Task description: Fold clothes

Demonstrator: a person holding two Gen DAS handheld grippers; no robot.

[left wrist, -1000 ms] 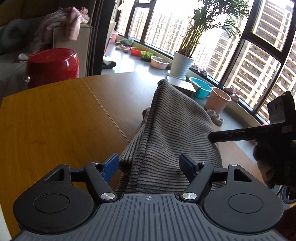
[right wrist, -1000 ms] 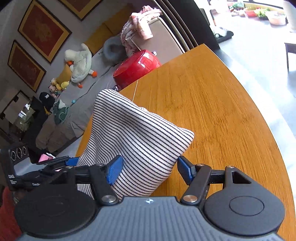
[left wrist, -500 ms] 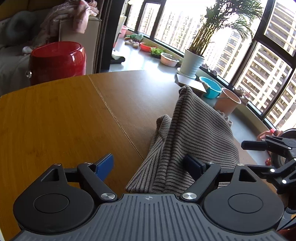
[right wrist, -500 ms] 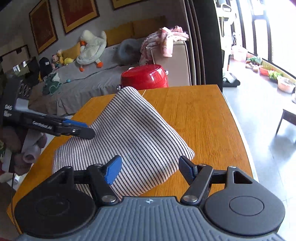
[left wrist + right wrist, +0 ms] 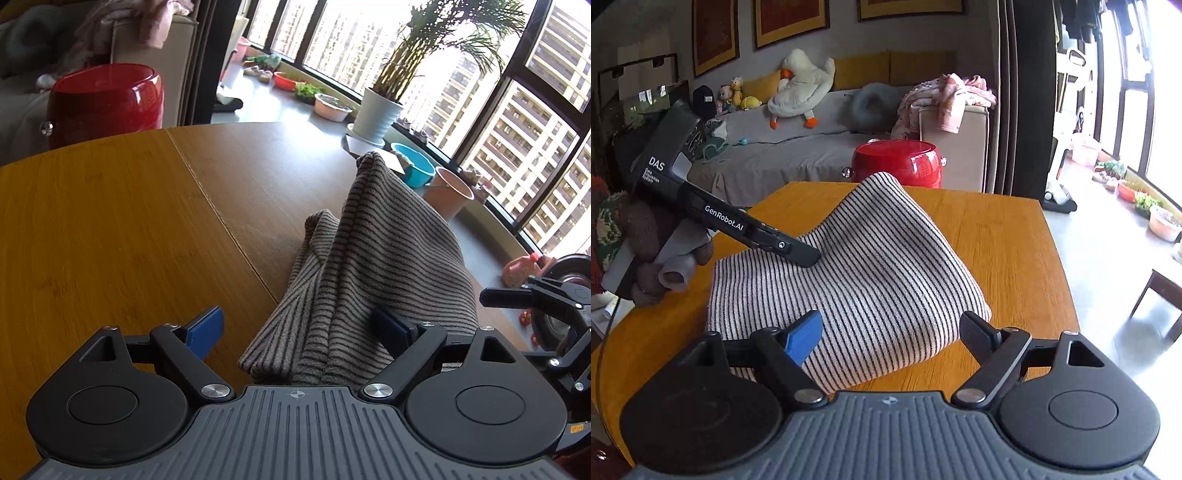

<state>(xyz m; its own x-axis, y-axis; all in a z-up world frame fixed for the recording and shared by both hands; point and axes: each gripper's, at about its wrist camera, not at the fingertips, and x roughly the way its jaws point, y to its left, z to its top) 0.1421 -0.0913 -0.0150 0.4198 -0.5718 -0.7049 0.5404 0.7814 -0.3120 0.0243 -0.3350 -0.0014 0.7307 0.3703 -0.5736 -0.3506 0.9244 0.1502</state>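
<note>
A striped grey garment (image 5: 373,254) lies folded in a humped heap on the wooden table (image 5: 110,229), its far corner standing up in a peak. My left gripper (image 5: 297,328) straddles its near end, jaws opening; the cloth brushes the right pad (image 5: 388,326) but is not pinched. In the right wrist view the same garment (image 5: 871,273) lies between the opening jaws of my right gripper (image 5: 890,334), loose. The left gripper (image 5: 807,258) reaches over the cloth from the left, held by a gloved hand (image 5: 646,240). The right gripper (image 5: 517,295) shows at the right edge.
A red round container (image 5: 897,162) stands just beyond the table's far edge (image 5: 960,192). Behind it is a grey sofa (image 5: 783,155) with plush toys and pink clothes. Potted plants and bowls (image 5: 376,114) line the window ledge past the table.
Both grippers' jaws have spread wider and let the cloth go. The garment has sunk from a lifted peak to a heap on the table. The right wrist view has rolled level.
</note>
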